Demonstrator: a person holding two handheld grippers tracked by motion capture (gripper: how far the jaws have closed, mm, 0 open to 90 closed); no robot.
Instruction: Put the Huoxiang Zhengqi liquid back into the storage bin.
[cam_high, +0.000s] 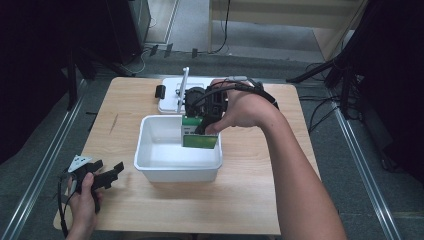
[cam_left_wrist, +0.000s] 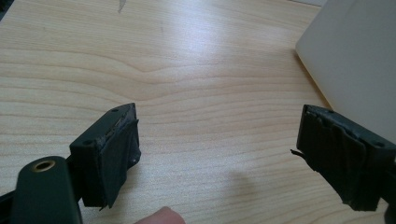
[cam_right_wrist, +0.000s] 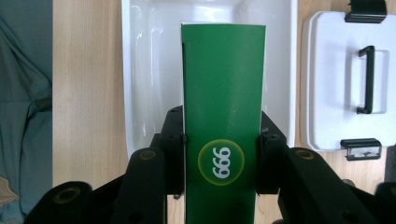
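Observation:
My right gripper (cam_high: 202, 122) is shut on a green box (cam_high: 199, 134) with a round "999" mark and holds it over the far right part of a white bin (cam_high: 150, 152). In the right gripper view the green box (cam_right_wrist: 223, 116) stands clamped between the two black jaws of the right gripper (cam_right_wrist: 221, 156), above the white bin (cam_right_wrist: 149, 70). My left gripper (cam_high: 107, 172) rests open at the table's front left, with nothing between its fingers. The left gripper view has the left gripper (cam_left_wrist: 219, 154) wide open over bare wood, with the bin's wall (cam_left_wrist: 355, 56) at the right.
A white lid (cam_high: 170, 97) with a black handle and black clips lies behind the bin; in the right gripper view the lid (cam_right_wrist: 336, 79) sits beside the bin. The wooden table (cam_high: 240, 200) has open room at the front and on the right.

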